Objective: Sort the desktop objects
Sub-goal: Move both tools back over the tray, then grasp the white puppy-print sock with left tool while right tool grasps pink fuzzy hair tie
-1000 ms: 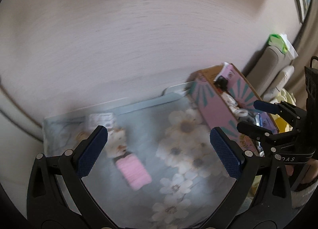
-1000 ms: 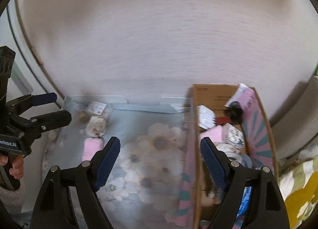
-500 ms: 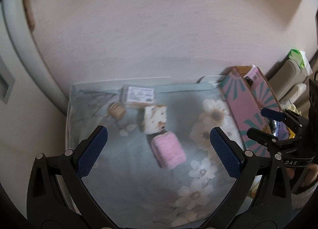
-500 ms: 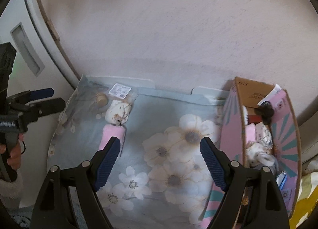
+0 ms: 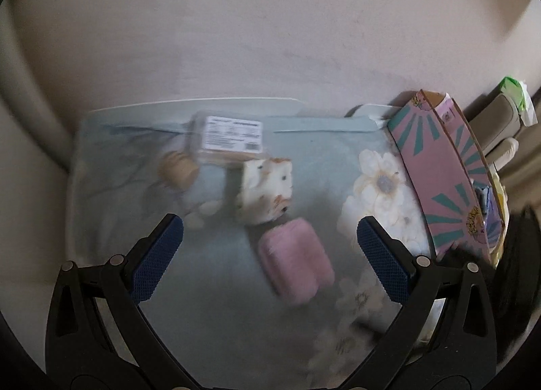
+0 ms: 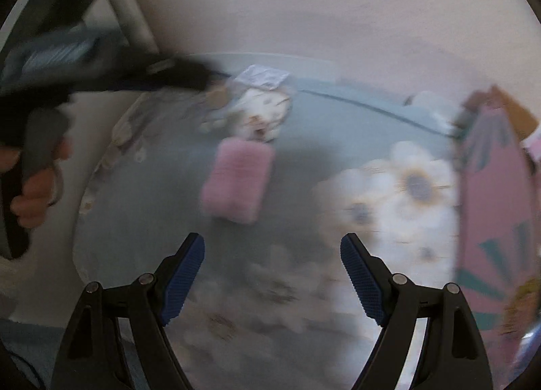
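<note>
In the left wrist view, the left gripper has its fingers spread wide apart with nothing between them, above a desk covered by a pale blue cloth printed with white flowers. Just ahead of the fingers and a little toward the right one lies a pink fuzzy block. Beyond it, touching or almost touching its far end, sits a white block with brown speckles. Farther still lies a clear packet with a white label, and to the left of the white block, ahead of the left finger, is a small tan cork-like piece. Off past the right finger stands a pink box with teal rays, its long side facing the cloth; what lies inside is hardly visible from here. The right wrist view is blurred. The right gripper also has its fingers wide apart and empty. The pink fuzzy block lies ahead of them, nearer the left finger, with the white speckled block just beyond it and the labelled packet farther back. The pink box stands to the right of the right finger, at the edge of the cloth. At the far left the left gripper reaches in over the back of the cloth, held by a hand; its fingertips are too smeared to tell apart here.
</note>
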Motion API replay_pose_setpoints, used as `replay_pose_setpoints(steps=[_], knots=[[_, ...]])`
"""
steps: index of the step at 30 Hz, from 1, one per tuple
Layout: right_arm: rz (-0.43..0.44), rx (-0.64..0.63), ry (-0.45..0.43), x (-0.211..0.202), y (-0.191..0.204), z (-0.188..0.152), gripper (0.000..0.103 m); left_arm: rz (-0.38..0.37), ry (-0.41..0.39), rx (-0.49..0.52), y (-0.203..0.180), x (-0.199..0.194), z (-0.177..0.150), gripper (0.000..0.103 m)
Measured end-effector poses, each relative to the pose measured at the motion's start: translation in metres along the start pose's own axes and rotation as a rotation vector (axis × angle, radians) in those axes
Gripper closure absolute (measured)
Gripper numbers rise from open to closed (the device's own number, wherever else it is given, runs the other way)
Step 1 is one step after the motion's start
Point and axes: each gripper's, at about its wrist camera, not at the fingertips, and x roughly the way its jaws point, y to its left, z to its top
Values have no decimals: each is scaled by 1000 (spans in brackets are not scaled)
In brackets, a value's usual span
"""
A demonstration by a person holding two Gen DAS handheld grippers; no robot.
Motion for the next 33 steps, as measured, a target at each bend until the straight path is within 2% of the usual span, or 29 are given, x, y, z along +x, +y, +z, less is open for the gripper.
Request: replay_pose_setpoints(steps=[4,6,8,9,10,11,12,14,17,25,33], knots=[[-24,21,-40,25,14,3,23,4,10,32,-4,37,5,5],[-29,27,-59,35,18,10,23,-5,16,37,-3,50,8,13],[-36,14,-84,41,21,15,24,-23,26,40,-3,61,10,27],[-41,10,-86,43,22,17,25,-29,30,42,-3,65,10,30],[-44,2,-77,47,22,19,35,-33,35,46,-3,69,10,36],[-44,0,-67,50,23,20,50,-33,41,51,-4,73,10,45],[-42,-1,-53,53,23,21,58,-29,47,59,-4,76,10,51],[-42,5,-52,53,22,21,61,-11,56,69,-5,80,9,65],[-55,2,-53,50,22,21,62,-21,54,47,2,80,9,72],[-55,-30,-44,36,24,18,63,-14,34,31,5,63,7,76],[-39,-57,-33,9,21,12,63,-4,-13,-19,11,27,10,76]])
